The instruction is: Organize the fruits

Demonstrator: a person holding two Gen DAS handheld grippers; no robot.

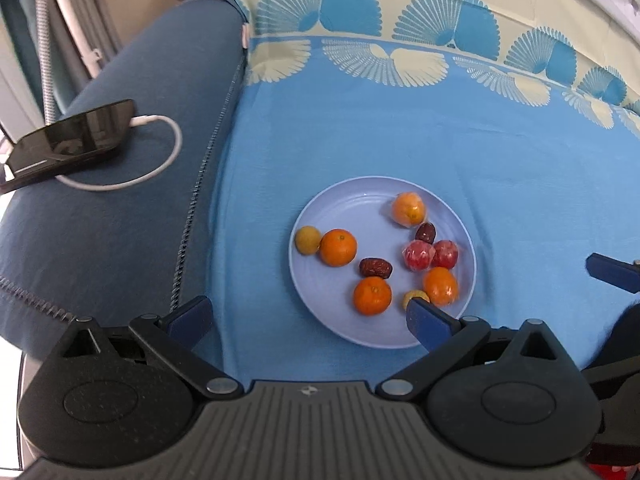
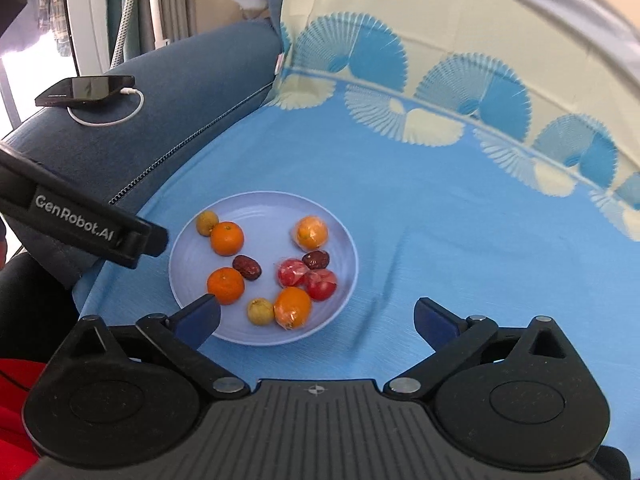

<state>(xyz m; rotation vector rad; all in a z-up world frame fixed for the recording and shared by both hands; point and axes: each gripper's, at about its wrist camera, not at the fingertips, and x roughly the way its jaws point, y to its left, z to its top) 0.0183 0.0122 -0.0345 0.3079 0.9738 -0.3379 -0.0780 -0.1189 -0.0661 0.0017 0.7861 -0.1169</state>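
A pale lilac plate (image 1: 352, 208) (image 2: 260, 208) lies on a blue sheet. It holds two bare oranges (image 1: 338, 247) (image 2: 227, 238), two plastic-wrapped oranges (image 1: 408, 209) (image 2: 292, 307), two wrapped red fruits (image 1: 418, 255) (image 2: 320, 284), two dark dates (image 1: 376, 268) (image 2: 247, 267) and two small yellowish fruits (image 1: 308, 240) (image 2: 260, 311). My left gripper (image 1: 308, 318) hangs open over the plate's near left rim and holds nothing. My right gripper (image 2: 316, 316) is open too, over the near right rim, with nothing held.
A black phone (image 1: 68, 140) (image 2: 86, 88) with a white cable lies on the dark blue cushion (image 1: 132, 232) to the left. The blue sheet (image 1: 500, 184) with a fan pattern spreads right and beyond the plate. The left gripper's arm (image 2: 80, 224) crosses the right wrist view.
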